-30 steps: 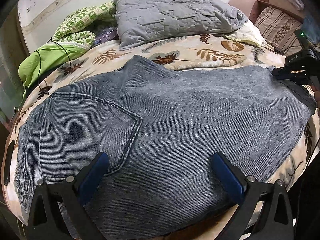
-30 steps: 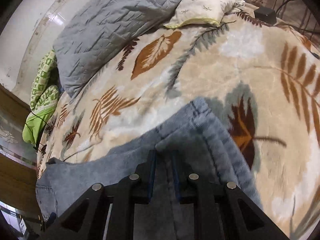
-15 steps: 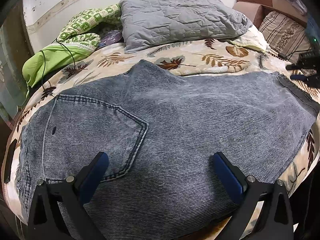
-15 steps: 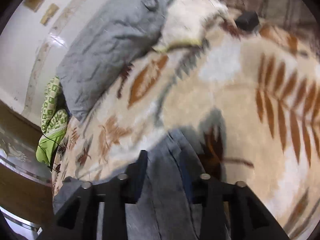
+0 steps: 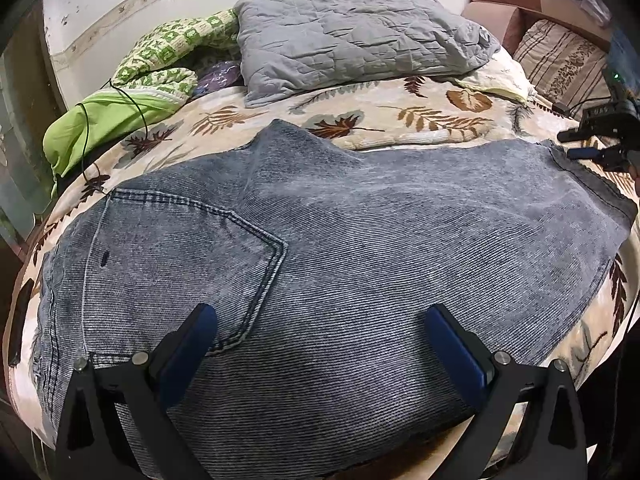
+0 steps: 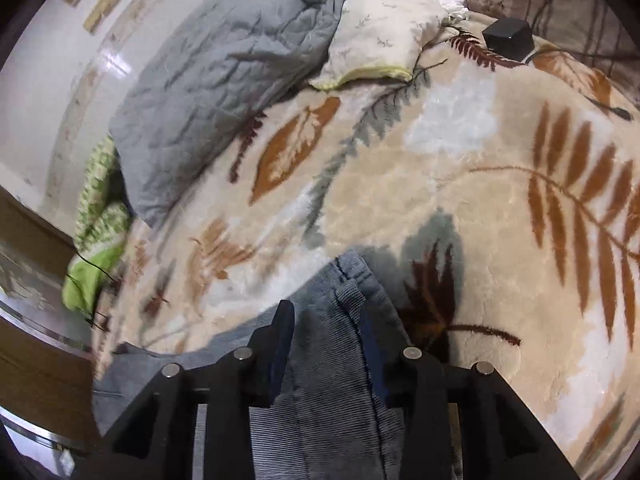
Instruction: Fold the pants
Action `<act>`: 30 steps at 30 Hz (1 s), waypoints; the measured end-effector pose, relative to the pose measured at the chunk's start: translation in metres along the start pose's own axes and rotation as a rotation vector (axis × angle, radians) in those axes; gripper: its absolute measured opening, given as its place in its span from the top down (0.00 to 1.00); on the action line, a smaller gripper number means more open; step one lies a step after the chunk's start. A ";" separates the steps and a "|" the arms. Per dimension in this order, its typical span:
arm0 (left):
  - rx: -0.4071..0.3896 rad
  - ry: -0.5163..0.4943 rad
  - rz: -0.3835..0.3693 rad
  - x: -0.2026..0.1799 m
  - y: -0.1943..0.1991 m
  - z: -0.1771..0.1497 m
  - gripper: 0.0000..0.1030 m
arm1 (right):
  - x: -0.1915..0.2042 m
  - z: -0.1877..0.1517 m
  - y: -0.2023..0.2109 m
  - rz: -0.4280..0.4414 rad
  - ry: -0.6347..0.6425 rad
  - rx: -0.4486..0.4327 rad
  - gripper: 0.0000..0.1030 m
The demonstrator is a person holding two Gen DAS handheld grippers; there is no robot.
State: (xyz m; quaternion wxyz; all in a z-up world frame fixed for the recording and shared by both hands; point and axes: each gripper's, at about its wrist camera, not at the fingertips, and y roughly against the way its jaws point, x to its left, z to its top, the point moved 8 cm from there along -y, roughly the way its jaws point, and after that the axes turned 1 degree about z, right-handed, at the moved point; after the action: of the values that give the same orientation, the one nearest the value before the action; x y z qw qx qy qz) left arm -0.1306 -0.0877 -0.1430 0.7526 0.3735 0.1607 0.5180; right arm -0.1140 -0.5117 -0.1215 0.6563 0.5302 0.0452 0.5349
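Blue-grey denim pants (image 5: 340,248) lie spread across the bed, back pocket (image 5: 180,264) at the left, leg hem (image 5: 592,184) at the far right. My left gripper (image 5: 320,320) is open and empty, hovering over the near edge of the pants. My right gripper (image 6: 326,320) is open, its jaws either side of the hem corner (image 6: 352,280) without pinching it. It also shows in the left wrist view (image 5: 592,144) just past the hem.
A leaf-print blanket (image 6: 460,168) covers the bed. A grey quilted pillow (image 5: 352,36) and cream pillow (image 6: 380,28) lie at the head. Green bedding (image 5: 132,92) with a black cable lies at the left. A small black box (image 6: 508,40) sits near a striped cushion (image 5: 560,60).
My right gripper was shut on the hem, then opened and let it go; it has drawn slightly back. The hem now lies flat. My left gripper stays open, nearly still.
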 end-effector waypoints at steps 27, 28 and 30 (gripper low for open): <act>0.005 0.036 -0.040 -0.002 0.002 0.006 0.00 | -0.001 0.014 -0.009 -0.020 0.042 -0.004 0.65; 0.004 0.038 -0.041 -0.001 0.002 0.006 0.00 | -0.001 0.015 -0.009 -0.019 0.041 -0.002 0.65; 0.001 0.044 -0.040 0.000 0.003 0.007 0.00 | -0.005 0.017 -0.009 -0.030 0.025 -0.009 0.65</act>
State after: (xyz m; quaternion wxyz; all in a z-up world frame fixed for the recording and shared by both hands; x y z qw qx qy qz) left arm -0.1279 -0.0897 -0.1361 0.7587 0.3591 0.1850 0.5111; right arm -0.0995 -0.5255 -0.1233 0.6661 0.5198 0.0590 0.5317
